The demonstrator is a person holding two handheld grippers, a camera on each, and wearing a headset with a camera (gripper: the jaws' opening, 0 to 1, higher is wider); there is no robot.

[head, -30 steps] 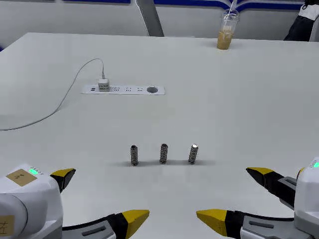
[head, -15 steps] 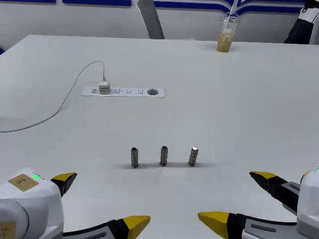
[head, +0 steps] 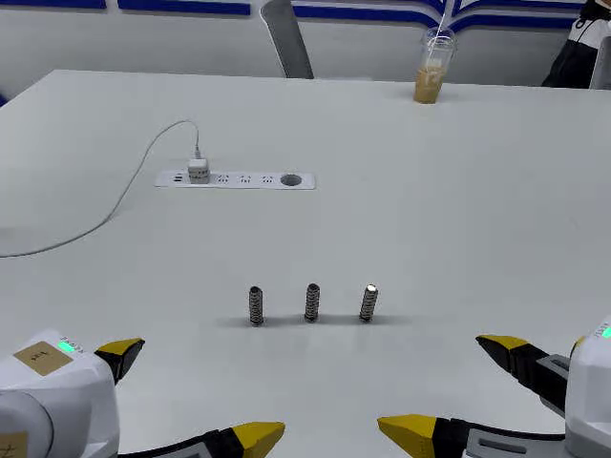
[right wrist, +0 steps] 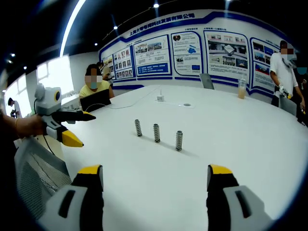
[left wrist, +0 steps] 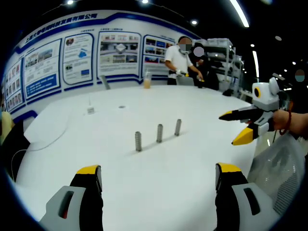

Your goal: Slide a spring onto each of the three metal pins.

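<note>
Your left gripper (head: 189, 393) carries a rounded white housing. On it sits a tan paper label (head: 42, 356) with dark handwriting, and beside that glows a small green light (head: 65, 346). Its two black jaws taper to yellow wedge tips. Your right gripper (head: 453, 385) matches it, with a white body, a second green light (head: 604, 332) at the edge, black jaws and yellow tips. In both gripper views, each jaw widens below its yellow tip into a grey block with a dark slot. In the left gripper view, a reddish band (left wrist: 288, 116) circles your wrist behind the right gripper.
</note>
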